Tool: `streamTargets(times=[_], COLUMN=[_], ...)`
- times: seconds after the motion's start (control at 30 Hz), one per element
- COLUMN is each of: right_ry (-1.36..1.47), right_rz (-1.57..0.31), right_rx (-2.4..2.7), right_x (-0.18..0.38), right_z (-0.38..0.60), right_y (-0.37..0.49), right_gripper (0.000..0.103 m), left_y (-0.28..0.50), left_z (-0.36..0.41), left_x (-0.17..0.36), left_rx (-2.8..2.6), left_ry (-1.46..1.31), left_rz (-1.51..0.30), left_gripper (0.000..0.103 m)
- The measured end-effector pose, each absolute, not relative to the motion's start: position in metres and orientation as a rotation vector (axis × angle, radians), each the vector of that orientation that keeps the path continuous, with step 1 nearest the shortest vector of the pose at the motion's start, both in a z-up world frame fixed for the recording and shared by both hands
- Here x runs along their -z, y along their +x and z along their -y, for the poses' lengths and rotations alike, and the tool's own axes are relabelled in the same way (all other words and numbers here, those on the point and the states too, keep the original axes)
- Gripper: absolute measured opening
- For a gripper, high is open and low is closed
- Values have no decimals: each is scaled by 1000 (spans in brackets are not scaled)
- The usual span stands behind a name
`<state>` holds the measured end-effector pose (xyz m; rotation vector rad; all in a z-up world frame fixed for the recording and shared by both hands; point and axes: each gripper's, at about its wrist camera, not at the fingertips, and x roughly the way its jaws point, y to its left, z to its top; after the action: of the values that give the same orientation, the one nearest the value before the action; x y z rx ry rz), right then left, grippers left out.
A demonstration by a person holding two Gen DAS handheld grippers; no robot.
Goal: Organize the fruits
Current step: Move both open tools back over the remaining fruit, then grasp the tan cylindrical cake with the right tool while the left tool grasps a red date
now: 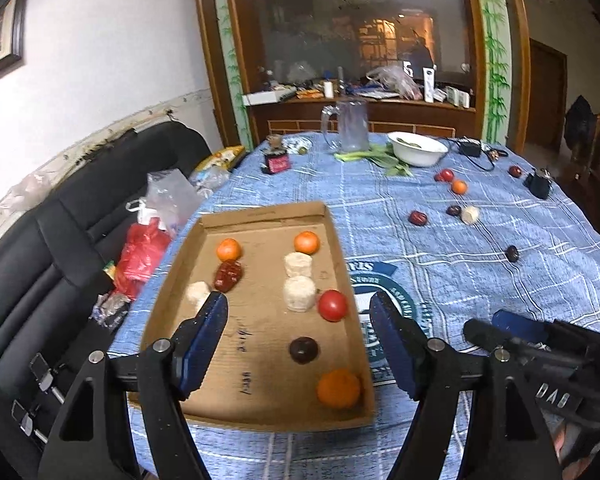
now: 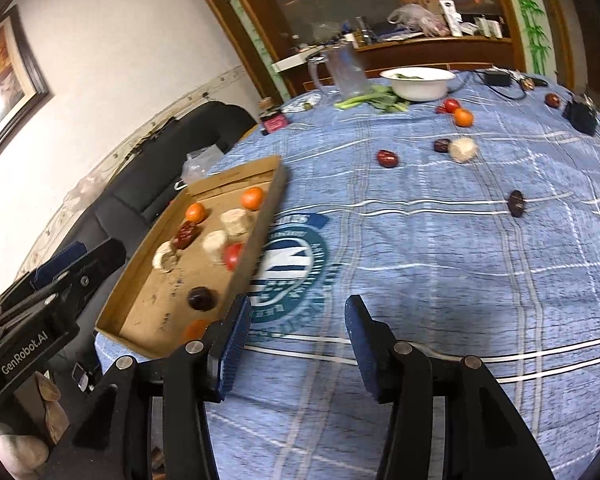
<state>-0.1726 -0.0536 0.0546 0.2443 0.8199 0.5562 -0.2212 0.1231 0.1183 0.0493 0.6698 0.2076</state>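
Brown cardboard forms a shallow tray that is set at the left edge of the counter, which is covered by a blue checked cloth. Inside the tray are seen three oranges, one at the near right corner and two at the far end. A tomato is laid against the right wall, a dark plum just before it, and a red date beside the far left orange. Three pale lumps are also held there: two in a line down the middle and one partly hidden behind a finger.

The left tongs are held above the tray, spread wide, with nothing gripped between the blue pads. The right tongs are held over bare cloth just right of the tray, also spread and empty.

More fruit is scattered well apart on the far right of the cloth: a tomato touching an orange, a date, a dark fruit beside a pale lump, another dark one alone, and a red one near the far edge.

A white bowl, a clear jug and green leaves are placed at the back.
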Motion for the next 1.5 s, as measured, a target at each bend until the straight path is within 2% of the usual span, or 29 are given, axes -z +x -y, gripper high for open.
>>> streamTargets(times=[0.33,0.53,0.77,1.07,1.13,1.2,1.27,1.3,1.5], right_ry=[253,209,194,136,112,87,82,84,146], right_rz=[-852,-875,-907,-950,-951,-932,-925,-922,-926], right_rx=[-348,-294,-317,-345,-350,-352,-362,-368,-379], right_x=[-50,-51,-47,-22,-16,-15,-16,-16,-17], right_z=[151,177,164,122,117,113,113,113,124], right_y=[-136,-102,-38,54,60,63,65,67,66], right_gripper=[53,53,52,52,52,52,51,43,41], left_y=[-180,-138,-81,-13,-3,10,23,28,44], left_z=[-93,-64,-40,-49,-55,-57,-58,-57,-42], left_x=[-101,-92,-80,-52,-46,-39,-31,-29,-18], left_rx=[-65,53,87,-7,-12,-20,-16,-14,1], left_ry=[15,-25,-73,-192,-239,-281,-318,-326,-256], left_rz=[-753,-814,-853,-877,-883,-894,-904,-907,-890], left_gripper=[73,73,73,72,66,55,50,48,47])
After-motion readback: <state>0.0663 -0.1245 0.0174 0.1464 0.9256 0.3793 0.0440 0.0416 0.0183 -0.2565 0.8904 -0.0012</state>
